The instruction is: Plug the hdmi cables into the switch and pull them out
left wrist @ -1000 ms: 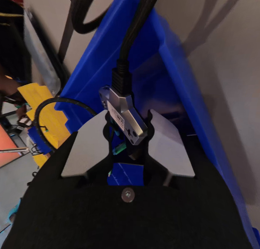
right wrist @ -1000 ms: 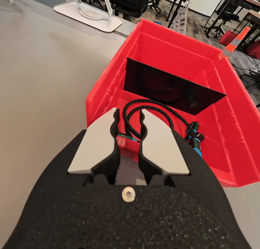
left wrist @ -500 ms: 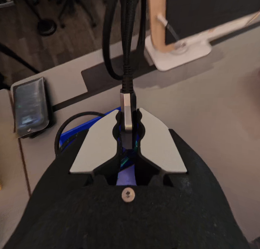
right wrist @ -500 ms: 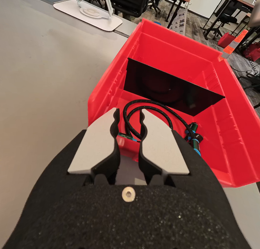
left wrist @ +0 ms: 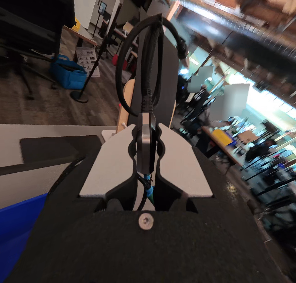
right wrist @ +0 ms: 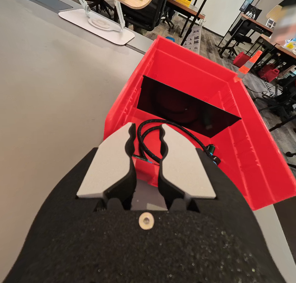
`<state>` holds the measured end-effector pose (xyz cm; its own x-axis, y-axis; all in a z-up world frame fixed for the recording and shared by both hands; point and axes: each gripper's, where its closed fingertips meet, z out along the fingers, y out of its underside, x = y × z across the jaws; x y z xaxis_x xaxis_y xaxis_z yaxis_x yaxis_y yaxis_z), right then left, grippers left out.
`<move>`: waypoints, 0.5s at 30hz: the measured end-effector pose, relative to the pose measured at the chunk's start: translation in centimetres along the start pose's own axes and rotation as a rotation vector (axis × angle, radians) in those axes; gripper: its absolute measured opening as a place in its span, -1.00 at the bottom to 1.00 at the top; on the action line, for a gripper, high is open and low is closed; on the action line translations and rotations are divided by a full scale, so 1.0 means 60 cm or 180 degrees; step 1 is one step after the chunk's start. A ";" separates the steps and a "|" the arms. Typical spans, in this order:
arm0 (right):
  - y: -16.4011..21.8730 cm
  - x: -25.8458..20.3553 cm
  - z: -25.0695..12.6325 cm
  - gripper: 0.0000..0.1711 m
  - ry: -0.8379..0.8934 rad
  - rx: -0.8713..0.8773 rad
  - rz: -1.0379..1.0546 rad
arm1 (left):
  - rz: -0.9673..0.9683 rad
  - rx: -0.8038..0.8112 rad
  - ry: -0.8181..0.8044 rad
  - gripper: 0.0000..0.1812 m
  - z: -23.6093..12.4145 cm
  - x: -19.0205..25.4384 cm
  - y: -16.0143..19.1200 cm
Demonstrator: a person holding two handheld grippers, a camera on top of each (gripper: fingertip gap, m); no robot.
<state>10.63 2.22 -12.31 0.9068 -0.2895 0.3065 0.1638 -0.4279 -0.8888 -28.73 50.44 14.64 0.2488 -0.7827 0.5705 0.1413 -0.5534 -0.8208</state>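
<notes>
My left gripper [left wrist: 146,128] is shut on a silver HDMI switch [left wrist: 145,147], held edge-on and raised above the table. A black HDMI cable [left wrist: 146,83] is plugged into the switch's far end and loops above it. A blue-green plug [left wrist: 149,190] on a thin braided cable hangs at its near end, between the fingers. My right gripper [right wrist: 147,126] is open and empty over the near wall of a red bin [right wrist: 256,155]. A black braided cable [right wrist: 184,128] with green plugs [right wrist: 211,148] lies inside the bin.
A black divider [right wrist: 184,105] crosses the red bin. A blue bin [left wrist: 16,219] shows at lower left under the left gripper. A white stand base [right wrist: 99,24] sits on the grey table [right wrist: 48,99] at the back. A dark mat [left wrist: 48,147] lies on the table.
My left gripper has swung up from the blue bin to face the room, still holding the switch with its cable. My right gripper has stayed over the red bin, open.
</notes>
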 end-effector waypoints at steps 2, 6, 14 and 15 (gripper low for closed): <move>0.001 0.003 -0.001 -0.68 0.0017 -0.0001 0.0013 | -0.0281 0.0073 0.0030 -0.77 0.004 -0.033 0.005; 0.000 0.008 -0.003 -0.68 0.0064 0.0007 -0.0009 | -0.0708 0.0011 -0.0072 -0.77 0.018 -0.094 0.024; -0.018 0.022 -0.019 -0.66 0.0316 0.0120 -0.0098 | -0.0936 0.0139 0.0335 -0.77 0.027 -0.099 -0.036; -0.020 0.021 -0.019 -0.66 0.0332 0.0119 -0.0128 | -0.0920 0.0152 0.0425 -0.77 0.027 -0.093 -0.048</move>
<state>11.15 1.36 -10.48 0.8542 -0.3610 0.3743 0.2155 -0.4093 -0.8866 -28.97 56.86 13.81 0.0644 -0.6271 0.7763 0.2333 -0.7469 -0.6227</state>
